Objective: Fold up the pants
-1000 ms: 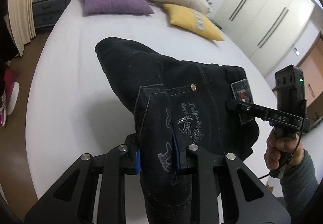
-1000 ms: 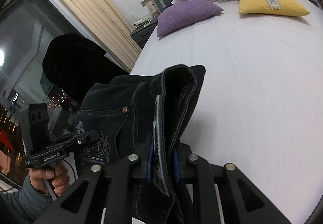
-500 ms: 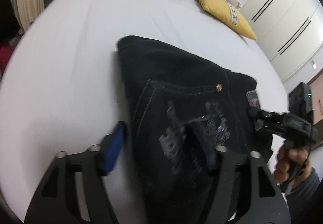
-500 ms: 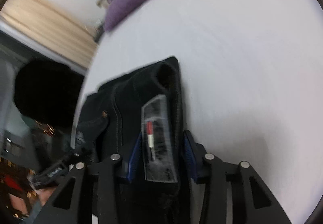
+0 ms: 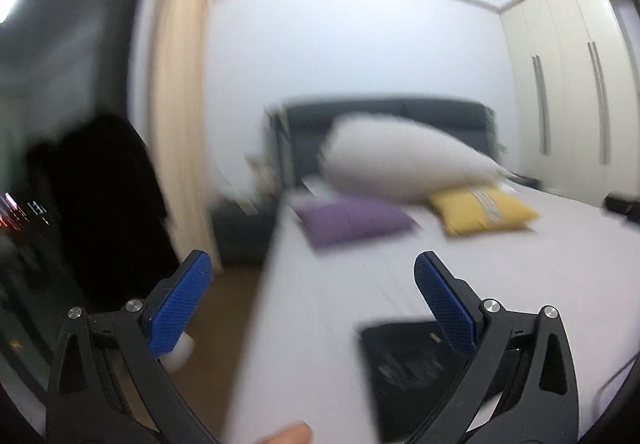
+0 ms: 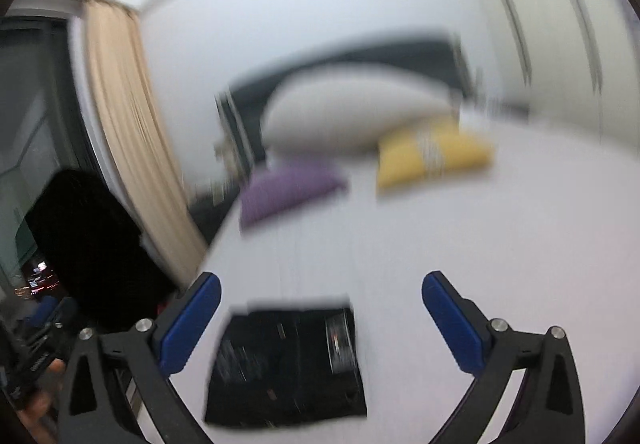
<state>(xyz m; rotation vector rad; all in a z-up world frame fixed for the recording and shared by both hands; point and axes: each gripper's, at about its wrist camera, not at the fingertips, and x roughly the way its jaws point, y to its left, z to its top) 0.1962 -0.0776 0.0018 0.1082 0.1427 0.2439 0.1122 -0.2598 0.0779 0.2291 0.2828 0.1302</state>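
Observation:
The black pants [image 6: 286, 366] lie folded in a flat rectangle on the white bed [image 6: 440, 228], near its front edge. In the left wrist view the pants [image 5: 404, 368] show low at the right, partly behind the right finger. My left gripper [image 5: 312, 292] is open and empty, raised above the bed's left edge. My right gripper [image 6: 320, 316] is open and empty, raised above the pants, which sit between its blue pads [image 6: 188, 328]. Both views are motion-blurred.
A purple cushion [image 5: 352, 222], a yellow cushion [image 5: 480, 210] and a long white pillow [image 5: 404, 168] lie at the head of the bed. A beige curtain [image 6: 128, 132] and dark window are left, white wardrobes [image 5: 568, 84] right. The other gripper [image 6: 28, 360] shows at lower left.
Both grippers let go of the pants, opened wide and lifted back and up. The pants now lie flat and folded on the bed.

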